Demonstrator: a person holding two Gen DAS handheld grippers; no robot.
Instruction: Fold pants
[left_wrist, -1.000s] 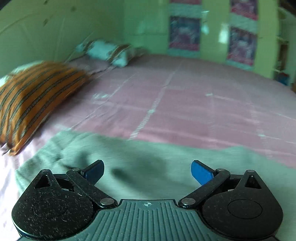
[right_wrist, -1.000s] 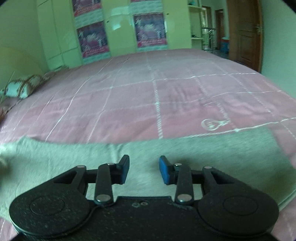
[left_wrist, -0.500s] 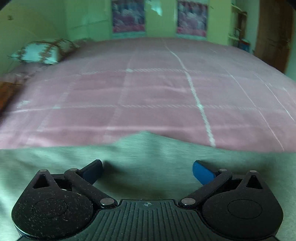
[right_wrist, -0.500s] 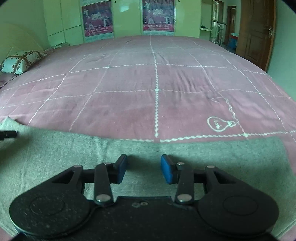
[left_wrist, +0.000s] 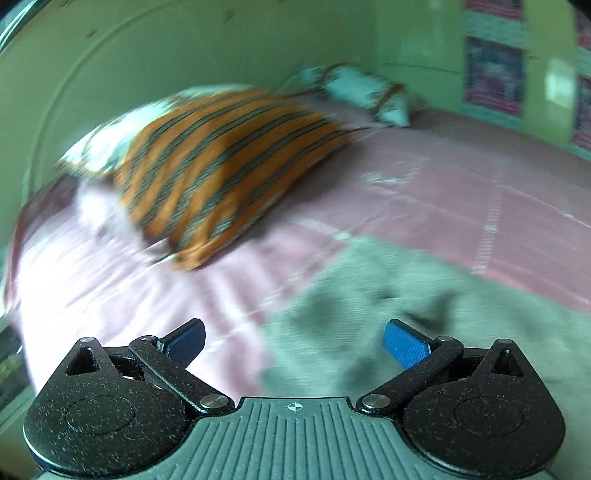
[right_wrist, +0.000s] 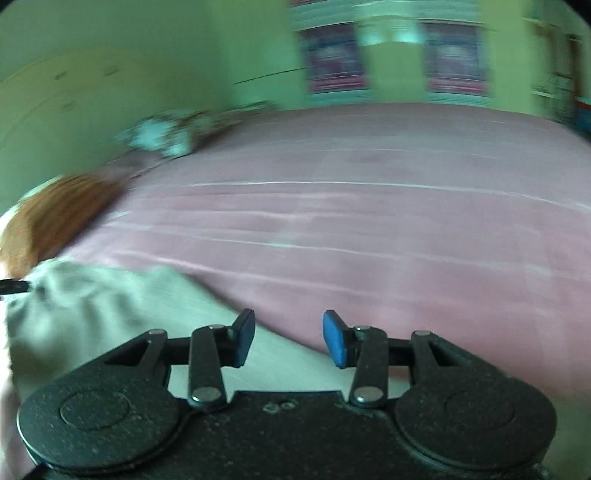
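Left tongs (left_wrist: 293, 341) spread wide, empty, over pants (left_wrist: 443, 302) end. Right tongs (right_wrist: 289, 339) spread, empty, at pants' far edge. Pants lie near on bed (right_wrist: 369, 221), pillow (left_wrist: 221, 177) far left. No fold visible; folding likely barely started.

The right gripper (right_wrist: 289, 339) is seen with its blue pads (right_wrist: 334, 343) held apart and nothing between them; the grey pants (right_wrist: 110, 306) are spread lower left on the pink bedspread (right_wrist: 369, 221); an orange pillow (right_wrist: 55, 218) is blurred at left.
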